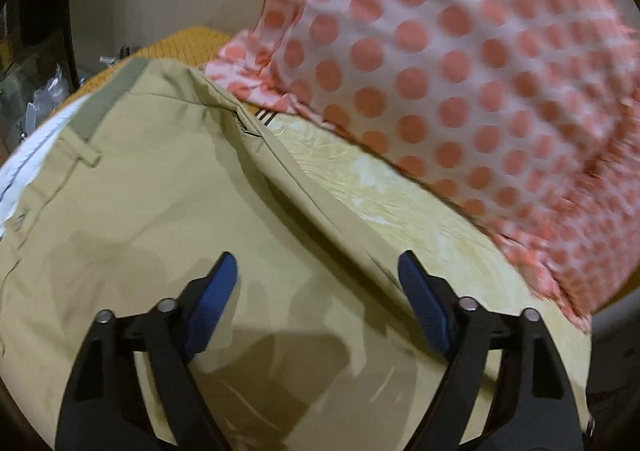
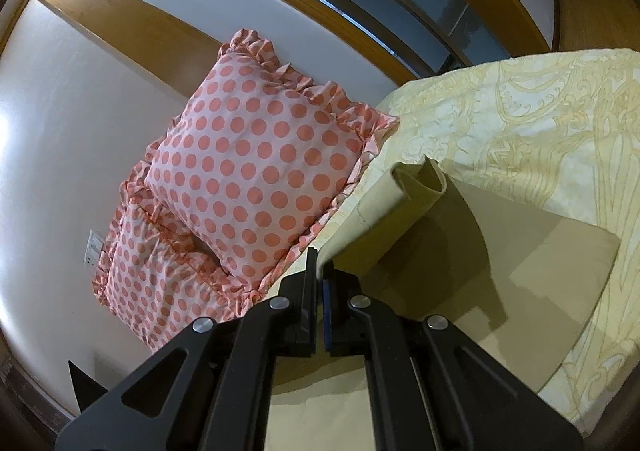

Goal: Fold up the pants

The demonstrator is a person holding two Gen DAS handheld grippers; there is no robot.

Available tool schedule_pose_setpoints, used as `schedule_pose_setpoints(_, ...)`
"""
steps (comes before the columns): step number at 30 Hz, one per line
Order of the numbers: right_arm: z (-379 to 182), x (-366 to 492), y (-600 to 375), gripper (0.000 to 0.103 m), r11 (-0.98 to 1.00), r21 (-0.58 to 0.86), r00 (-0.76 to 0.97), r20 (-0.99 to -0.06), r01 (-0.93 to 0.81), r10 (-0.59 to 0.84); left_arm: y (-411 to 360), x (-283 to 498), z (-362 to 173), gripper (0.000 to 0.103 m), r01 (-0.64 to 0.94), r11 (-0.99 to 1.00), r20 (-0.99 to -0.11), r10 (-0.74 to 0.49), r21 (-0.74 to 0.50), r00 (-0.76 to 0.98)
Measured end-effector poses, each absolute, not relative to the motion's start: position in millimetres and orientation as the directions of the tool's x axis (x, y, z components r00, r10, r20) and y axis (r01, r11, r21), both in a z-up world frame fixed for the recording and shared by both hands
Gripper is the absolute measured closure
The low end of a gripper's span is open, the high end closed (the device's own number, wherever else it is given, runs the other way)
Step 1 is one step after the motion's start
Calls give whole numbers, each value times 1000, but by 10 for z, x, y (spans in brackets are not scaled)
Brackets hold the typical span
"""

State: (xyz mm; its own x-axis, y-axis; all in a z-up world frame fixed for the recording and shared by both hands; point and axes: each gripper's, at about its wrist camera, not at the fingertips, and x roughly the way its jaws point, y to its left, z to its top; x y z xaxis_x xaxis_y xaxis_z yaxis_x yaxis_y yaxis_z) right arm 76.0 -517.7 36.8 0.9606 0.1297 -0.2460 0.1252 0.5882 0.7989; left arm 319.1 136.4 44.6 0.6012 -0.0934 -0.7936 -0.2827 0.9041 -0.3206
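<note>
Khaki pants point(image 1: 168, 187) lie on a bed with a pale yellow patterned cover point(image 1: 400, 211). In the left wrist view the waistband with a belt loop point(image 1: 90, 155) is at the upper left. My left gripper point(image 1: 316, 275) is open and empty just above the pants' upper part. My right gripper point(image 2: 320, 263) is shut on an edge of the pants point(image 2: 404, 207) and holds it lifted, so that the fabric curls above the rest of the pants point(image 2: 540, 271) lying flat on the bed cover point(image 2: 540, 123).
Pink polka-dot pillows point(image 2: 256, 167) with frilled edges lean against the white wall at the head of the bed; one shows in the left wrist view point(image 1: 460, 59). An orange cloth point(image 1: 188, 43) lies beyond the waistband. Clutter point(image 1: 40, 99) stands at the far left.
</note>
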Motion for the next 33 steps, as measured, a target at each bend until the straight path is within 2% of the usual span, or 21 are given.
schedule_pose_setpoints(1,349,777,-5184,101,585,801,959,-250,127,133,1380,3279,377,49,-304,897,-807,-92,-322,583)
schedule_pose_setpoints(2,337,794,-5193,101,583,802,958,-253,128,137,1405,3344,313,77,-314,889,-814,-103,-333,571)
schedule_pose_setpoints(3,335,810,-5202,101,586,800,957,-256,128,140,1442,3378,270,93,-322,881,-812,-109,-346,574)
schedule_pose_setpoints(4,347,828,-5210,101,591,797,956,-257,125,144,1475,3355,278,98,-309,877,-796,-126,-368,591)
schedule_pose_setpoints(7,426,788,-5238,101,602,791,960,-241,110,142,1516,3036,504,100,-258,886,-749,-136,-385,649)
schedule_pose_setpoints(10,482,646,-5307,101,608,786,969,-224,113,109,1573,2300,888,100,-177,897,-660,-153,-405,736)
schedule_pose_setpoints(13,399,467,-5398,101,598,788,968,-240,148,77,1644,1303,1017,99,-136,900,-589,-152,-415,793)
schedule_pose_setpoints(17,135,346,-5443,101,576,788,948,-311,216,70,1692,437,606,99,-215,898,-643,-92,-384,761)
schedule_pose_setpoints(20,-43,297,-5470,101,552,792,934,-352,259,67,1787,220,243,99,-278,855,-693,-124,-438,711)
schedule_pose_setpoints(26,-92,250,-5507,101,565,778,926,-373,276,62,1827,137,150,94,-287,842,-675,-118,-457,728)
schedule_pose_setpoints(29,-82,186,-5498,101,569,766,921,-388,299,39,1835,107,139,99,-277,841,-665,-124,-464,736)
schedule_pose_setpoints(33,-149,136,-5523,101,563,752,903,-428,342,24,1840,13,107,101,-260,835,-646,-142,-485,750)
